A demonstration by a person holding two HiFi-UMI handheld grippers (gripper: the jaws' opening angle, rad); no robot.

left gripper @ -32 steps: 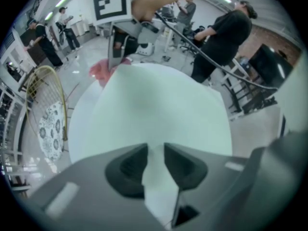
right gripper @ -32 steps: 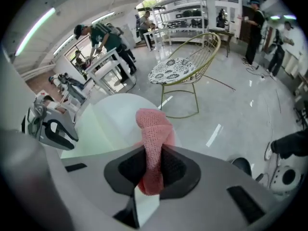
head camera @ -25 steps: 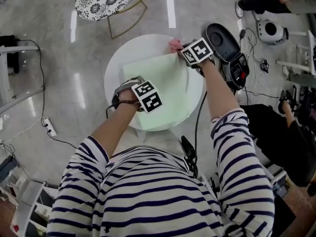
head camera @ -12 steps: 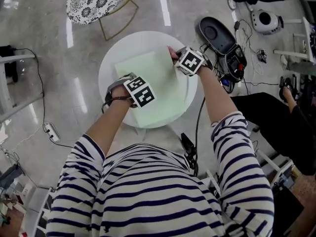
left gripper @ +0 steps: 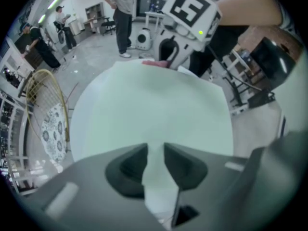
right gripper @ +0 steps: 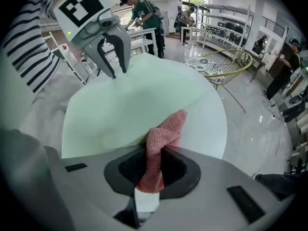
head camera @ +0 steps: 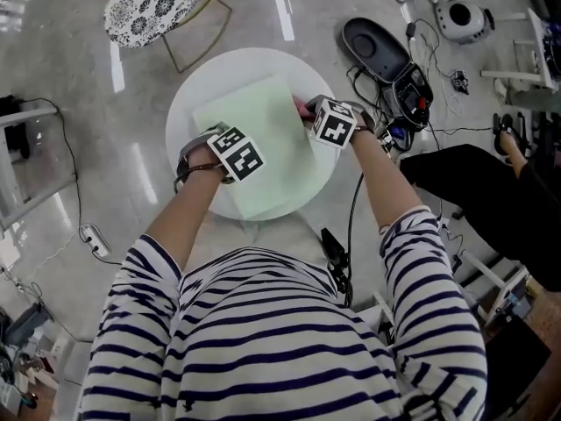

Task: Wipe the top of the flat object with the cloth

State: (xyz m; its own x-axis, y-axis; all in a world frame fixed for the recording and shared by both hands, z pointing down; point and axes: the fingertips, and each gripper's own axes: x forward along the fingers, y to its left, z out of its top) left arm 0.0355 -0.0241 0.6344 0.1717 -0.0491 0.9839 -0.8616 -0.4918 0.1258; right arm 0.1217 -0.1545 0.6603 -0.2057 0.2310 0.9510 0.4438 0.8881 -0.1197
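A pale green flat board (head camera: pixel 263 147) lies on a round white table (head camera: pixel 188 103). My right gripper (right gripper: pixel 155 153) is shut on a pink knitted cloth (right gripper: pixel 161 138). The cloth (head camera: pixel 302 108) rests at the board's right edge, partly on the white tabletop. My left gripper (right gripper: pixel 118 72) stands at the board's opposite edge with its fingers apart and their tips down on the board (left gripper: pixel 154 109). Only the board's surface shows between its jaws in the left gripper view. In the head view both marker cubes hide the jaws.
A chair with a patterned seat (head camera: pixel 153 3) stands beyond the table. A black device with cables (head camera: pixel 377 46) lies on the floor at the right, near a seated person's leg (head camera: pixel 473 178). A power strip (head camera: pixel 95 239) lies at the left. People stand in the background.
My right gripper has drawn the pink cloth from the board's far right corner back along the right edge toward me. The left gripper has kept its place on the board.
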